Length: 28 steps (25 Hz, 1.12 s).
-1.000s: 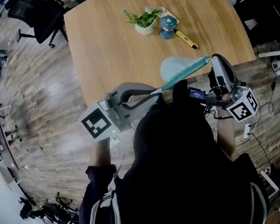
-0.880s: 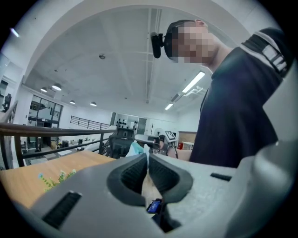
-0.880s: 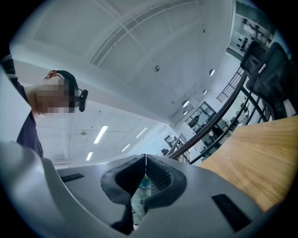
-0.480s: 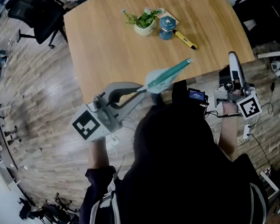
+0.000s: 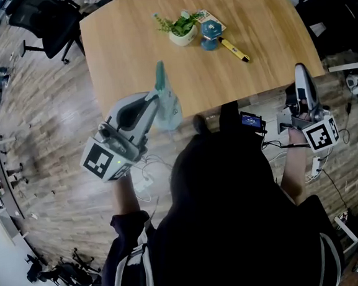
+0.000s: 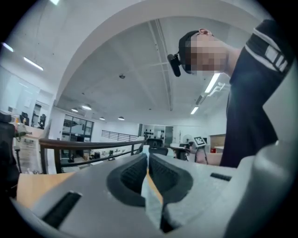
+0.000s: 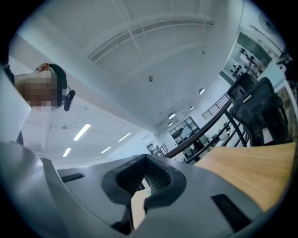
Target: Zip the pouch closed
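Note:
The pale teal pouch [image 5: 168,106] hangs in the air over the table's near left corner, its darker zipper edge [image 5: 160,78] pointing up and away. My left gripper [image 5: 155,101] is shut on the pouch's edge; in the left gripper view a thin pale strip of the pouch [image 6: 150,195] is pinched where the left gripper [image 6: 147,162] closes. My right gripper [image 5: 299,68] is far off to the right, beyond the table's near right edge, and holds nothing. In the right gripper view the right gripper [image 7: 146,178] is shut and empty, with the wooden tabletop [image 7: 251,172] beside it.
At the far side of the wooden table [image 5: 134,56] stand a small potted plant [image 5: 181,28], a blue object [image 5: 209,34] on a card, and a yellow marker [image 5: 236,49]. An office chair [image 5: 47,20] stands on the floor at the far left. Cables [image 5: 331,176] lie at the right.
The right gripper has come off the pouch's zipper end and drawn back to the right. The left gripper has swung the pouch leftward, from lying across the front edge to standing on end.

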{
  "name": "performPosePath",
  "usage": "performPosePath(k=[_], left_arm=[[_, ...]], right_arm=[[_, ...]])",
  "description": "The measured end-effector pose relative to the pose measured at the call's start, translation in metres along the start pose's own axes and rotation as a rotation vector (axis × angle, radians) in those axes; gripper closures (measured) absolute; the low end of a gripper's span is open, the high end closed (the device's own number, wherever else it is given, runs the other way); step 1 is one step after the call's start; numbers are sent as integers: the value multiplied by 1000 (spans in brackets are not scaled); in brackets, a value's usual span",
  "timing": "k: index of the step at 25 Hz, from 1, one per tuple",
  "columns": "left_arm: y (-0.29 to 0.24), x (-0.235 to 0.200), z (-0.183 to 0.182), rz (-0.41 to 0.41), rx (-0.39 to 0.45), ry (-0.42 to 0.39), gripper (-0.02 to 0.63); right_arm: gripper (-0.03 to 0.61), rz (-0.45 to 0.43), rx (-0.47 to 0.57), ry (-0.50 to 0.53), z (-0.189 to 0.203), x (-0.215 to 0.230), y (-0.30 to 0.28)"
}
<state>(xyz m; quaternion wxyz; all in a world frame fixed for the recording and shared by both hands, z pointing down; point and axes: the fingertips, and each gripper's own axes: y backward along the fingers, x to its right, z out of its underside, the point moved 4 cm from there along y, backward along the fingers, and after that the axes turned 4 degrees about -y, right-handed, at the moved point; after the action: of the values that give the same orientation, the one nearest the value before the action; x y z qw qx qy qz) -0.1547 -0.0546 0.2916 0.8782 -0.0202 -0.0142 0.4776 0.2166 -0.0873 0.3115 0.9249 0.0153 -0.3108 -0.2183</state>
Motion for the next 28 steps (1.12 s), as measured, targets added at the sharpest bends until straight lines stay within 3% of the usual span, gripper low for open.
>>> performPosePath(k=[3,11,14,19,28], left_arm=[[-5,-13,9,-146,4,-24,601],[-15,-39,19,-594,-22,-218,600],[-10,-44,19,-740,-37,-250,600],[-5,-49,26,-778,-58,-242,600],[-10,-50,26,-758,-64,-227,600]], right_arm=[[565,-19,-64,97,12,-15,-11],[566,-36,-185,383,39,-45,-26],[565,-39,-204,447,44,-53,-27],[565,-22,-204,538,44,-59,-26],[565,1,-224,550,46,-54,-25]])
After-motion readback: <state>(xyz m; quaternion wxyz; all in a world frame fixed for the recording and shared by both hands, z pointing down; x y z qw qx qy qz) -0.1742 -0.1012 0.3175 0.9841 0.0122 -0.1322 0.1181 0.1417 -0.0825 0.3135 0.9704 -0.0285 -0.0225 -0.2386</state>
